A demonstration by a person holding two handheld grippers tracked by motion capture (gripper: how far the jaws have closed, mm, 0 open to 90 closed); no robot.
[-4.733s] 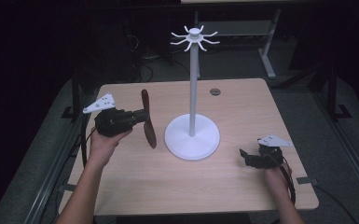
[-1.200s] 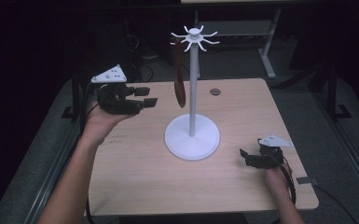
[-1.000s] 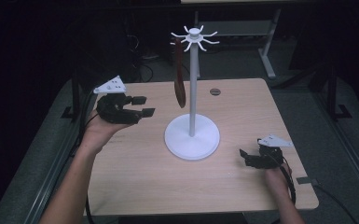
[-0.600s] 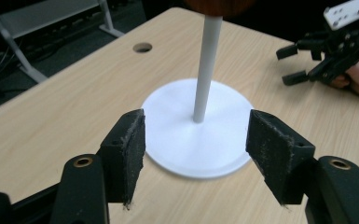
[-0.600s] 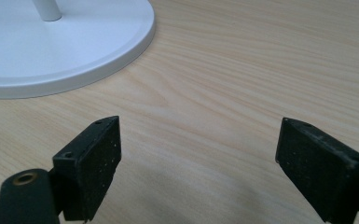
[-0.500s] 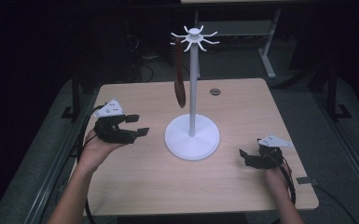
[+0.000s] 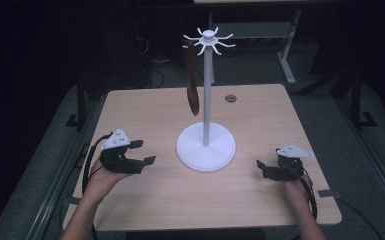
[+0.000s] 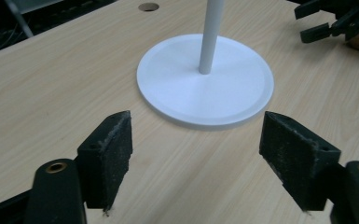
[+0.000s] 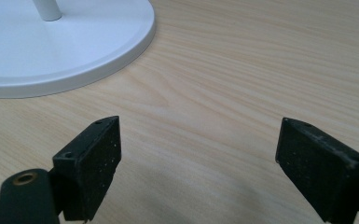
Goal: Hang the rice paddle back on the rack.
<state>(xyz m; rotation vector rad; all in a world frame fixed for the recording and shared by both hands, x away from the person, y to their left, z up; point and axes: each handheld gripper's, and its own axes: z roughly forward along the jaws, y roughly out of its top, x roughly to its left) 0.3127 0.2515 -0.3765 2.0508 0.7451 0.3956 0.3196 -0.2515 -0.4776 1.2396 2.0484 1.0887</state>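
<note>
- Two grippers sit low over the table (image 7: 260, 200), each with jaws spread and nothing between them. Left gripper (image 7: 142, 152) is at lower left of the high view, and its jaws have just been opening, with bare wood between the pads. Right gripper (image 7: 261, 167) is at lower right, also empty.
- Spoon (image 7: 193, 80) hangs from a hook at the top of the stand (image 7: 206, 145), upper centre of the high view, bowl down, close beside the pole and clear of the table. Hanging looks done, judging by this.
- Risk 1: the spoon slips off. Its hold on the hook is too small to read, so I cannot tell how securely it sits. Any jolt to the stand could shake it loose, and it would drop onto the base or the table.
- Risk 2: a gripper knocks the base. In the left gripper view the white base (image 8: 205, 79) lies just beyond the open jaws, and in the right gripper view its rim (image 9: 121, 46) is at upper left, near. A careless sweep inward from either hand would nudge it.
- Risk 3: trailing cables near the table's edges could snag as the hands pull back and jerk a gripper sideways toward the stand.
- Margin: both hands are well apart from the pole, so a straight pull-back toward the bottom of the frame seems safest.
</note>
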